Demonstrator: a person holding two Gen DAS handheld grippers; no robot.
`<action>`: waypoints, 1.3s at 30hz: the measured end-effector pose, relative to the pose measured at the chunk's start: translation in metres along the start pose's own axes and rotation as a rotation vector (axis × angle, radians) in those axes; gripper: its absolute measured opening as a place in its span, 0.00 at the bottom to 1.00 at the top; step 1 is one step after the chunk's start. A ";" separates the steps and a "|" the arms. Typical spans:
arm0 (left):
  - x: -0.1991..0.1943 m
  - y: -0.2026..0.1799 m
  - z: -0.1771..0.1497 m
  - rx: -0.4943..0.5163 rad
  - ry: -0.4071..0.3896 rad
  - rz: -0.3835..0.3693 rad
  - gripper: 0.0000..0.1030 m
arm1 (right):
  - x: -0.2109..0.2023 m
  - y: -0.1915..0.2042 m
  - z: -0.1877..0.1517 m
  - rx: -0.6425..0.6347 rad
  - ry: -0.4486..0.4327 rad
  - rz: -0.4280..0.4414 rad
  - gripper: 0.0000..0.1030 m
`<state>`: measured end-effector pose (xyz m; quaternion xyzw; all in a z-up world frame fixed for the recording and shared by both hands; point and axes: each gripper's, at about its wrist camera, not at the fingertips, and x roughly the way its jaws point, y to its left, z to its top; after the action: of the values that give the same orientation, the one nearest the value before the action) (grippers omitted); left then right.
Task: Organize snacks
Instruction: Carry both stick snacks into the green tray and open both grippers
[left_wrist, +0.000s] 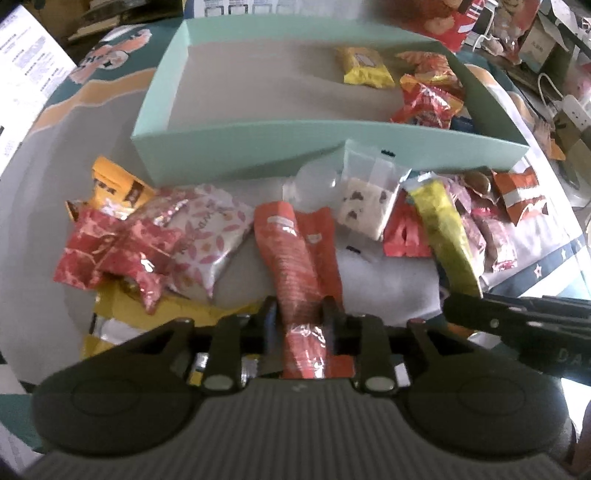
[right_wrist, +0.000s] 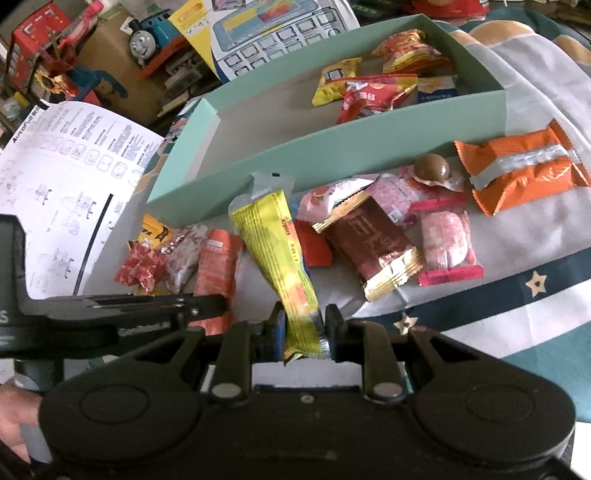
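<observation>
A mint-green box (left_wrist: 258, 147) stands open behind a row of loose snacks on the cloth. Inside it, at the right end, lie a yellow packet (left_wrist: 364, 66) and red packets (left_wrist: 428, 99). My left gripper (left_wrist: 301, 306) is shut on the near end of a long orange-red packet (left_wrist: 291, 258), which points toward the box. My right gripper (right_wrist: 304, 314) is shut on the lower end of a yellow-green stick packet (right_wrist: 273, 247), which leans up toward the box wall (right_wrist: 332, 147). The two grippers sit side by side, the left gripper's tip (right_wrist: 218, 306) just left of the stick.
Loose snacks lie before the box: red foil packet (left_wrist: 110, 251), pink flowered packet (left_wrist: 210, 236), clear nougat pack (left_wrist: 369, 203), brown packet (right_wrist: 373, 247), pink packet (right_wrist: 447, 247), chocolate ball (right_wrist: 432, 170), orange packet (right_wrist: 517, 170). A printed sheet (right_wrist: 66, 184) lies left. Toys and boxes crowd the back.
</observation>
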<state>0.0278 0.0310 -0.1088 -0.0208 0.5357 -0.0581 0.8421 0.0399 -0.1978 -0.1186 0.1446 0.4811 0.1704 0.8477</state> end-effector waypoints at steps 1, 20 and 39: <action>-0.001 -0.001 -0.001 0.002 -0.006 -0.002 0.21 | 0.002 0.002 0.000 0.002 0.001 -0.006 0.21; -0.062 0.046 0.103 -0.008 -0.231 -0.049 0.08 | 0.011 0.055 0.123 -0.016 -0.092 0.067 0.21; 0.054 0.086 0.231 0.010 -0.147 0.107 0.27 | 0.160 0.082 0.240 0.104 0.047 0.061 0.31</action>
<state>0.2658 0.1039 -0.0677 0.0080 0.4724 -0.0139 0.8812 0.3118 -0.0744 -0.0890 0.1989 0.5047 0.1742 0.8218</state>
